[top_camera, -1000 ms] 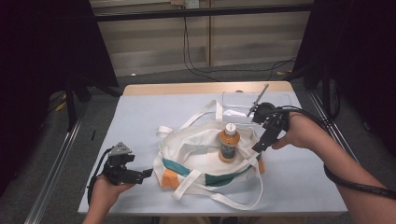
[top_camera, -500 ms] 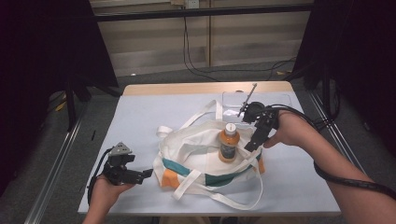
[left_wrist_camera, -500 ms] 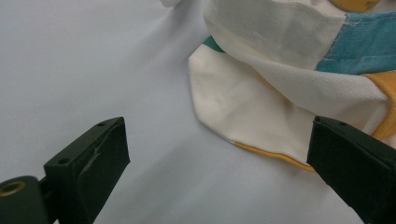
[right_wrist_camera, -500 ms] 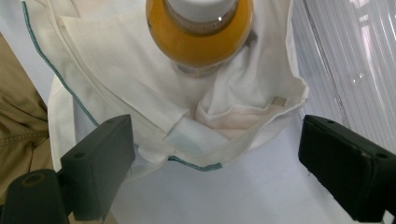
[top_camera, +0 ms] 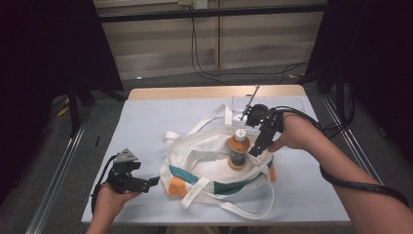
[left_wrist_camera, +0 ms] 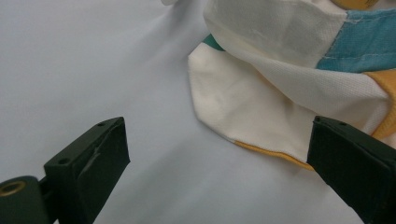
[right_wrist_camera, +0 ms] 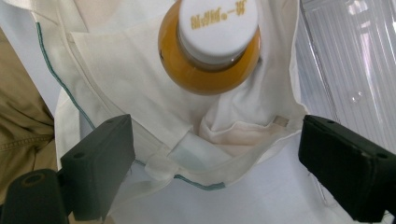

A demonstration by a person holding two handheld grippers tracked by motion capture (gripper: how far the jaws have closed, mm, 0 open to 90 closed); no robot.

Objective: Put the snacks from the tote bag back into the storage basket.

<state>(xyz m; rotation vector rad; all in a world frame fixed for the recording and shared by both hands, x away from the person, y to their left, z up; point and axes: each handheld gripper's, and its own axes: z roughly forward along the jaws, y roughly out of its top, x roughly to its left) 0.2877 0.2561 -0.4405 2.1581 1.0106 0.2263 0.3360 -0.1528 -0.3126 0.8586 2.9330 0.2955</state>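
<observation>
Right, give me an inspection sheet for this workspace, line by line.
Surface: table under a pale blue cover, wooden edge at the far side.
Job's things: white tote bag with teal and orange panels lies open; orange bottle with white cap stands upright in it.
Clutter: clear plastic tray at the far right corner.
Grippers: right gripper open, just above the bag's rim beside the bottle; left gripper open, beside the bag's near left corner, holding nothing.
Cables: black cable loops around the right forearm; more lie on the floor behind.
Surroundings: dark curtains both sides, metal frame rails.
</observation>
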